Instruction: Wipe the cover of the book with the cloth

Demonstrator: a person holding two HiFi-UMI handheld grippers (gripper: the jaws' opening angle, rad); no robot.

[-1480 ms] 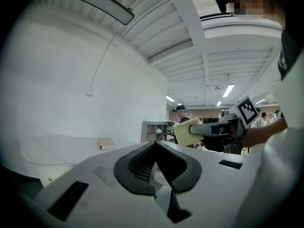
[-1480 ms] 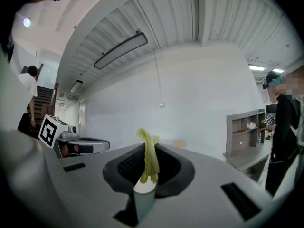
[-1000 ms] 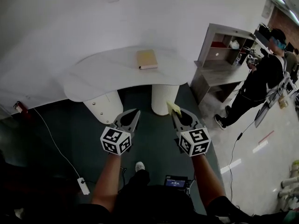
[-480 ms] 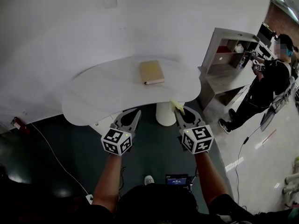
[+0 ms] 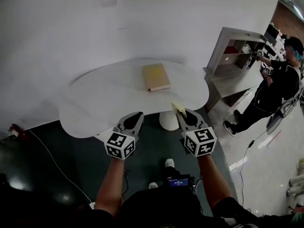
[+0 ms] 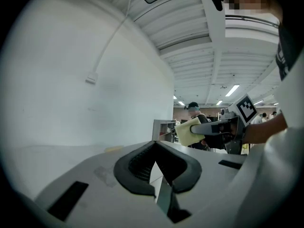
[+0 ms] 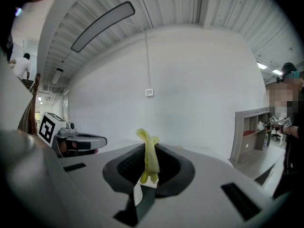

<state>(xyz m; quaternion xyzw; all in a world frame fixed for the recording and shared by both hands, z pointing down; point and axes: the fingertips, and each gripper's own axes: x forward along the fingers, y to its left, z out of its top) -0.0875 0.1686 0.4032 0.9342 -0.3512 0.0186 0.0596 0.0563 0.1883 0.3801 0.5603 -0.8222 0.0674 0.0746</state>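
A tan book point(image 5: 156, 76) lies closed on the white, rounded table point(image 5: 99, 99), towards its far middle. My right gripper point(image 5: 182, 113) hovers at the table's near edge, shut on a folded yellow cloth point(image 5: 178, 108). In the right gripper view the cloth point(image 7: 149, 159) stands pinched upright between the jaws. My left gripper point(image 5: 136, 117) hangs beside it, just short of the table's edge, shut with nothing in it. From the left gripper view, the right gripper point(image 6: 205, 128) and its cloth point(image 6: 188, 132) show to the right.
A person point(image 5: 273, 87) in dark clothes stands at the right beside a grey shelf desk point(image 5: 235, 56). A white cable point(image 5: 52, 151) runs over the dark floor at the left. A white wall rises behind the table.
The table and book have drawn nearer in the head view. Both grippers now reach the table's near edge, in the same pose, the cloth still held.
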